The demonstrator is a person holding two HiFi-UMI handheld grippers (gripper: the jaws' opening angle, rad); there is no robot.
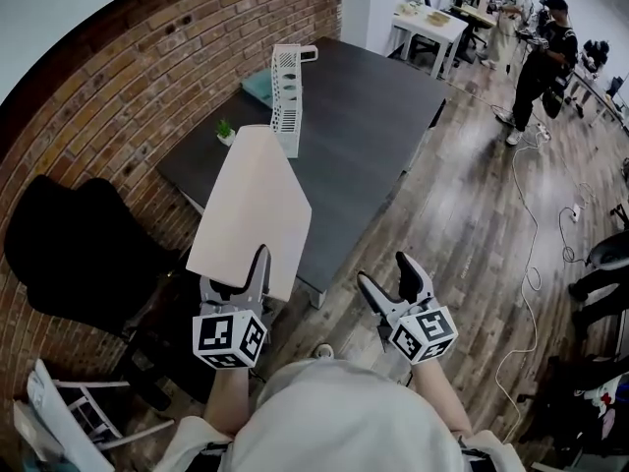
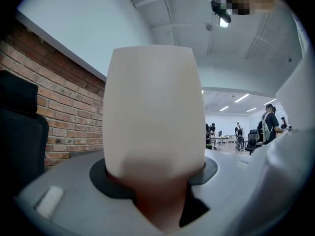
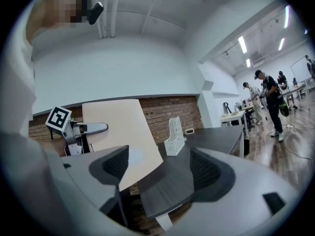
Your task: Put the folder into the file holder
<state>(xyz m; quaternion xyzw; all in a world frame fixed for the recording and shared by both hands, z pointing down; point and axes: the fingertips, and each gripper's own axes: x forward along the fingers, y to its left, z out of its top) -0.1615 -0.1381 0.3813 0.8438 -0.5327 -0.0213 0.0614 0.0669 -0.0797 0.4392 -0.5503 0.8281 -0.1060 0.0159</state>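
Observation:
A beige folder [image 1: 251, 205] stands tilted up in front of me, its lower edge clamped in my left gripper [image 1: 234, 285], which is shut on it. In the left gripper view the folder [image 2: 155, 112] fills the middle and hides the space between the jaws of the left gripper [image 2: 156, 178]. The white mesh file holder [image 1: 286, 96] stands upright on the dark table [image 1: 373, 116], beyond the folder's top edge. My right gripper [image 1: 391, 281] hovers open and empty to the right, over the floor. From the right gripper [image 3: 162, 166] I see the folder [image 3: 118, 132] and the file holder [image 3: 174, 135].
A small plant [image 1: 225, 131] and a teal item [image 1: 258, 87] sit near the holder by the brick wall. A black chair [image 1: 69, 254] stands at the left. People [image 1: 541, 57] and a white table [image 1: 428, 23] are at the back right; cables [image 1: 521, 244] cross the wood floor.

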